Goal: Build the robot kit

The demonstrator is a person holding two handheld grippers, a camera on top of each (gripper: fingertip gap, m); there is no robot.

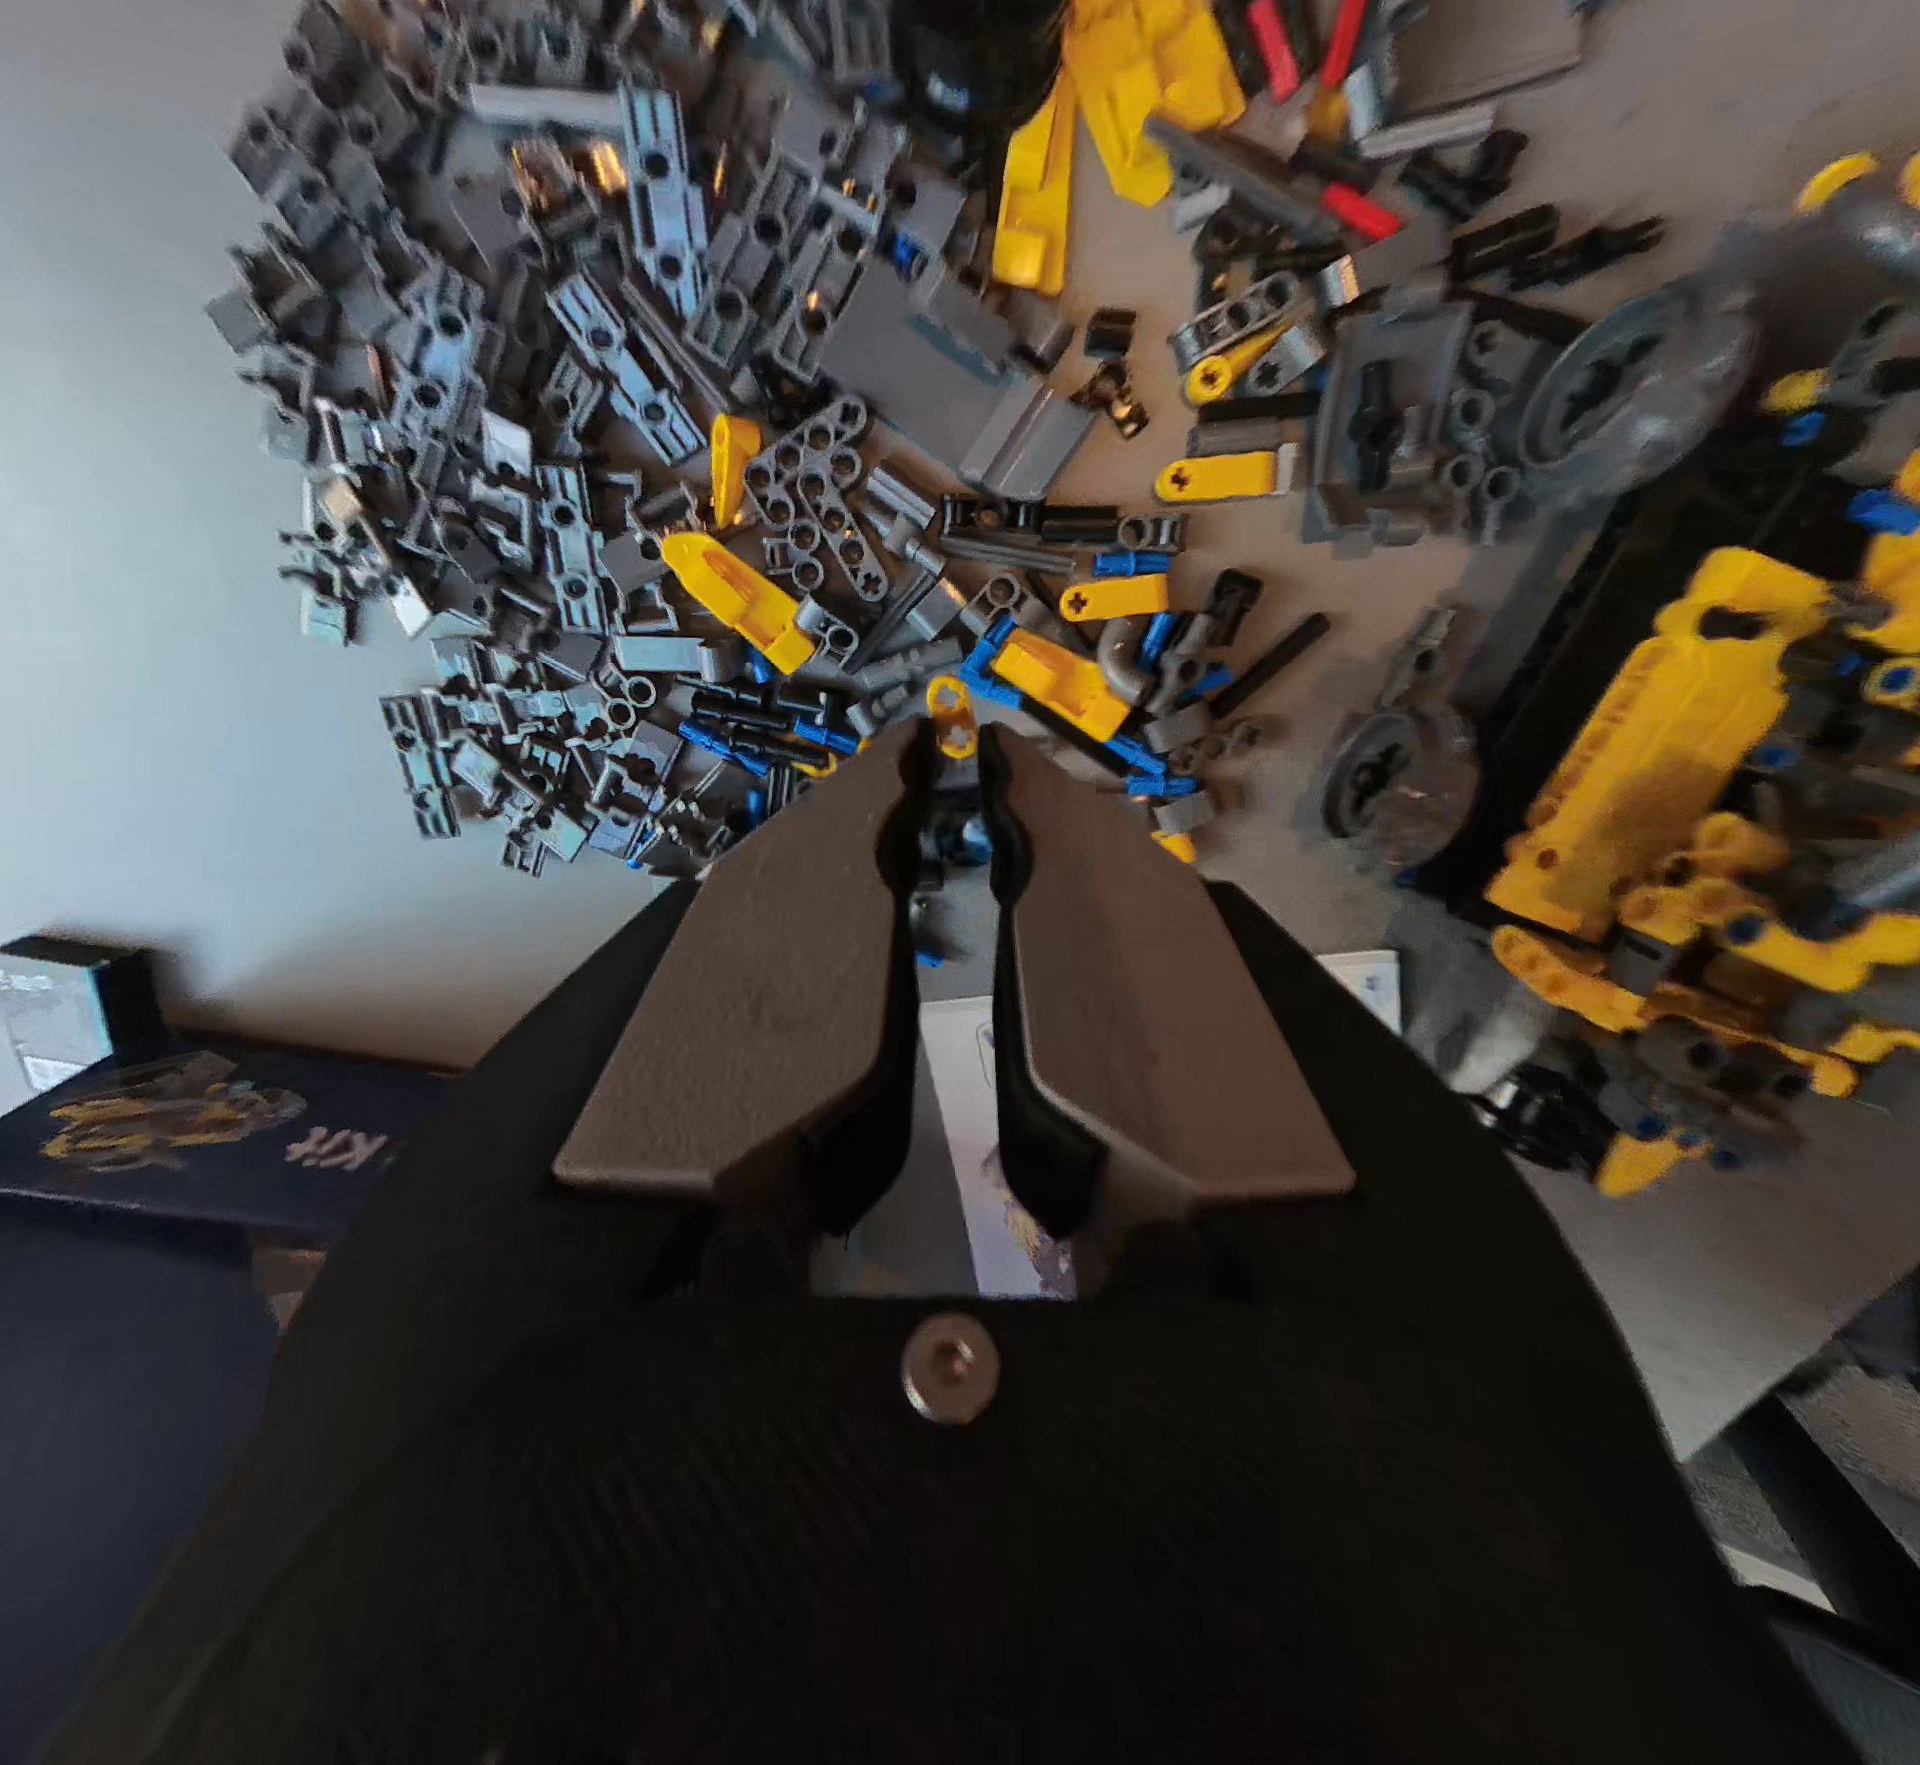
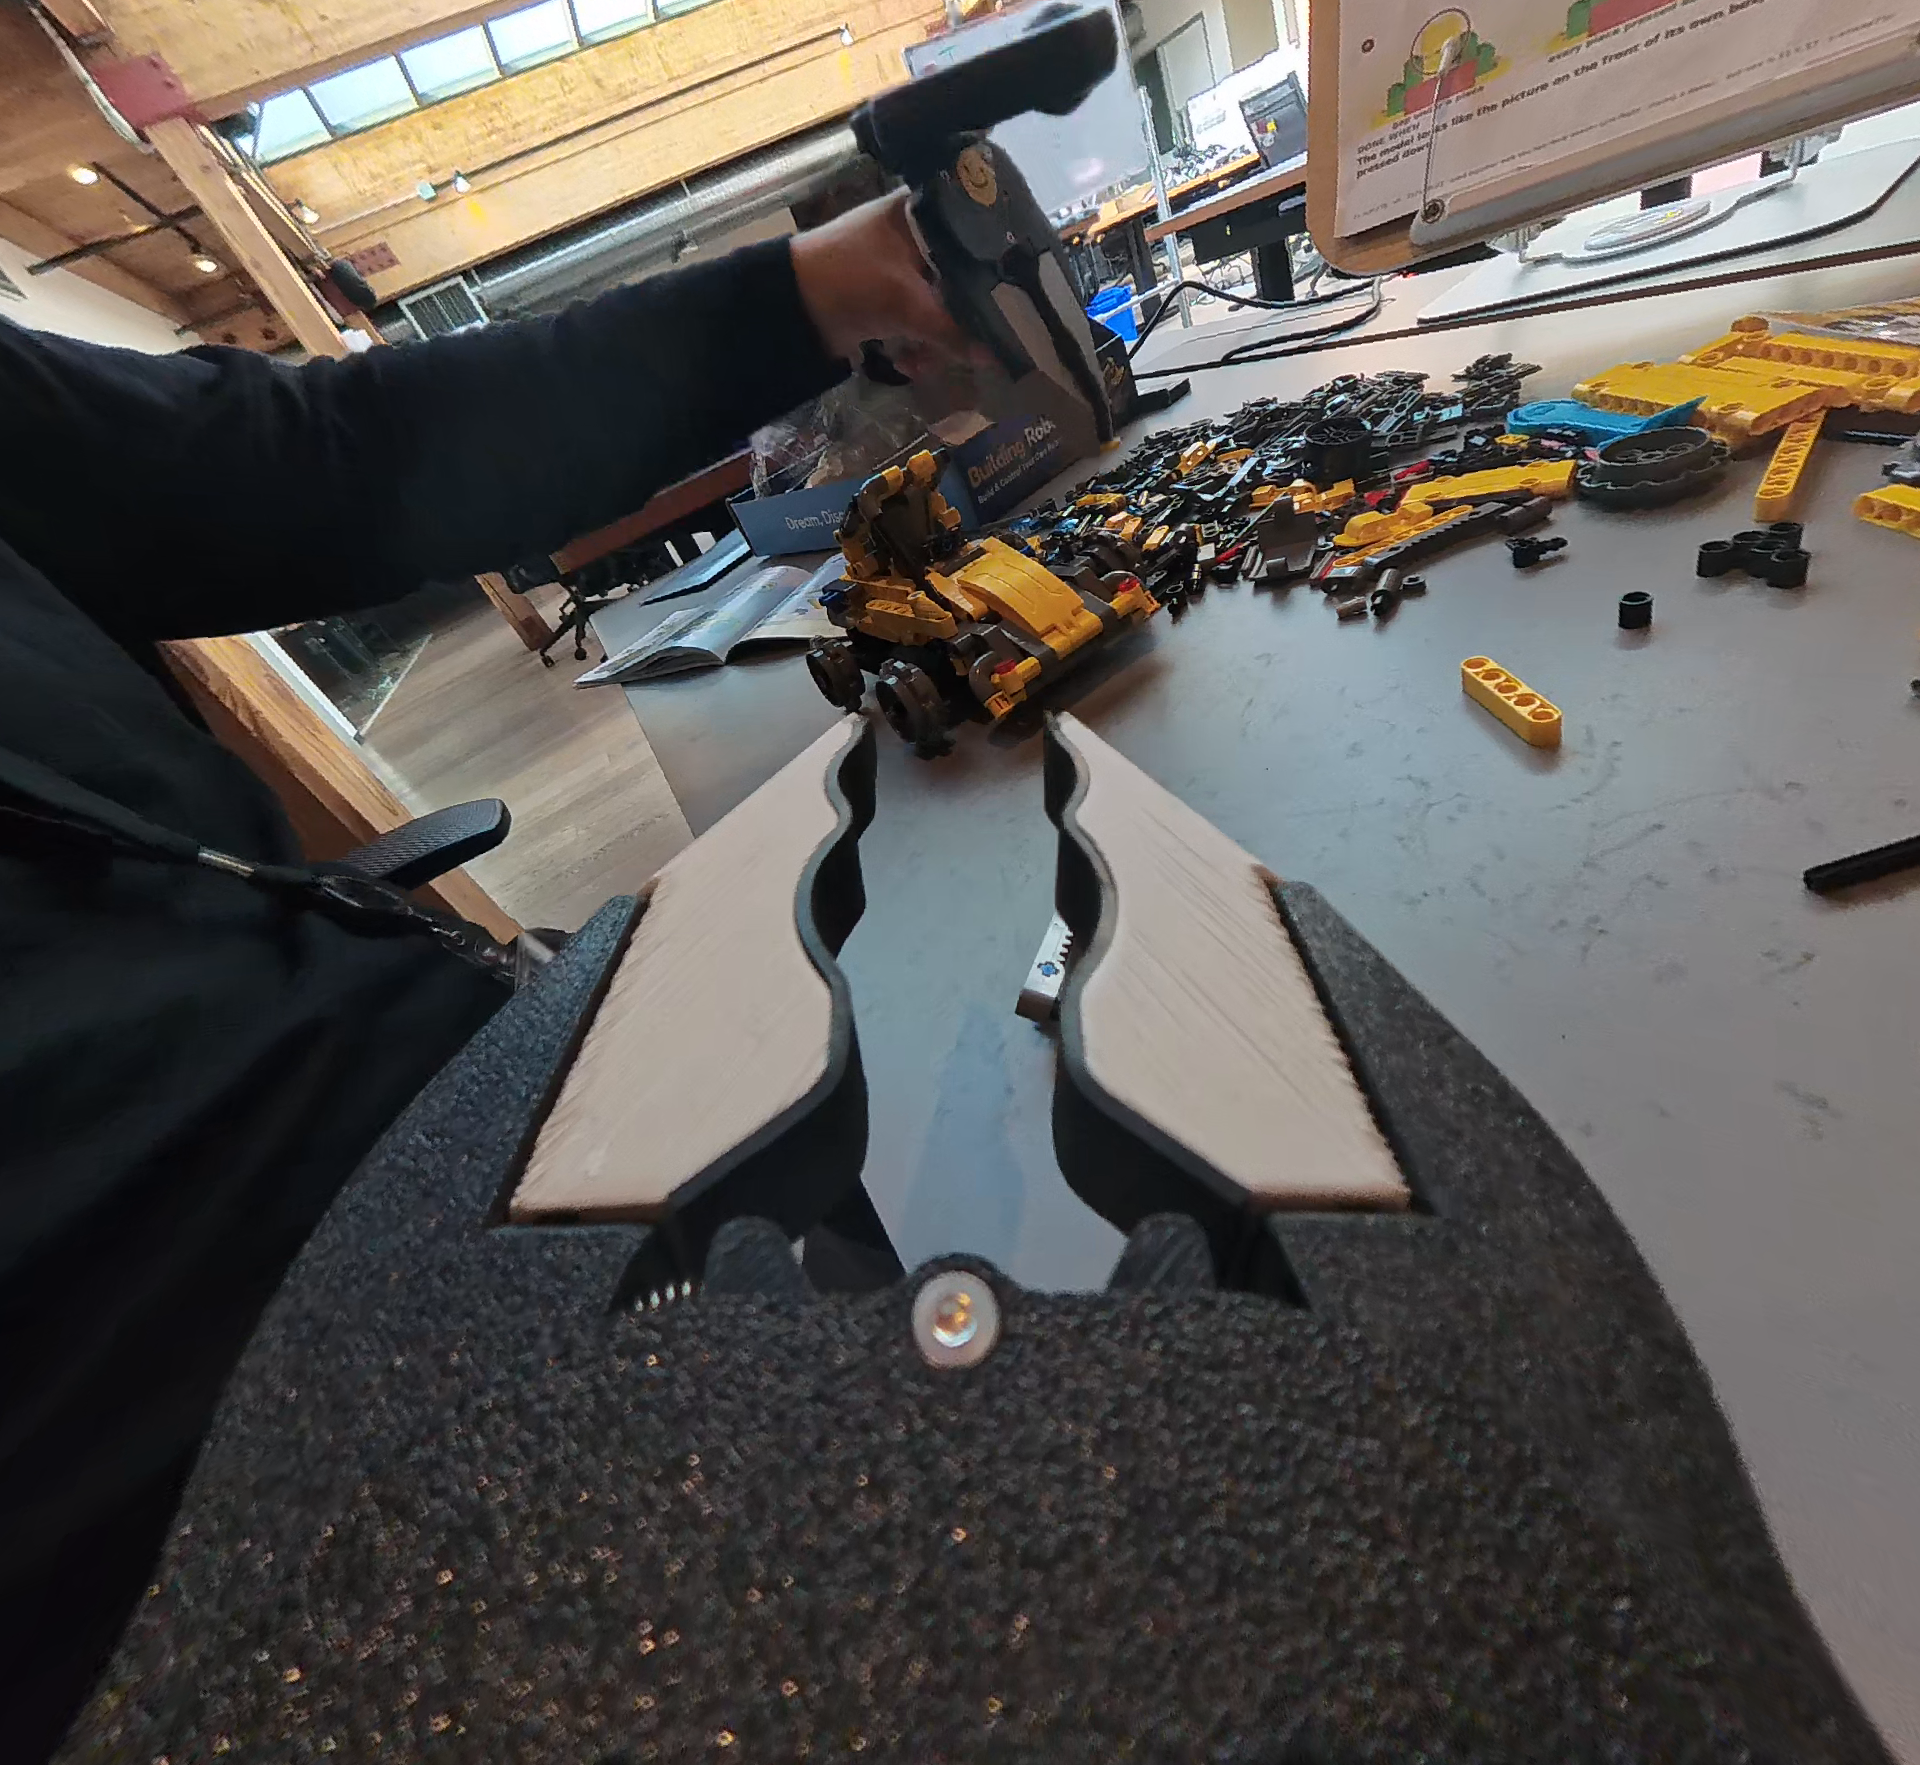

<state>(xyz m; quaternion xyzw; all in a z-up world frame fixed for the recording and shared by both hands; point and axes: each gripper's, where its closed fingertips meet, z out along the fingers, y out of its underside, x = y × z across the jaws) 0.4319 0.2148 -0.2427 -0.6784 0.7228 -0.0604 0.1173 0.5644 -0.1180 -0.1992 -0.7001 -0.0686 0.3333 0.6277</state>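
Note:
My left gripper (image 1: 953, 736) points down over a heap of grey, black, blue and yellow building pieces (image 1: 582, 427). Its jaws are nearly closed on a small yellow link with a cross hole (image 1: 950, 714) at the tips. A yellow and grey model vehicle (image 1: 1683, 811) stands to its right. My right gripper (image 2: 956, 728) is open and empty, low over the grey table (image 2: 1455, 1040), just short of the model vehicle (image 2: 977, 614). The left gripper (image 2: 1013, 261) also shows in the right wrist view, held in a hand above the heap (image 2: 1299, 479).
An open booklet (image 2: 727, 619) and a dark blue box (image 2: 1003, 458) lie behind the model. A loose yellow beam (image 2: 1512, 700), a black wheel (image 2: 1652, 460) and a black rod (image 2: 1860, 863) lie to the right. An instruction sheet on a stand (image 2: 1610, 22) rises at the far right. The left gripper's tips are roughly 35 centimetres from the right gripper's.

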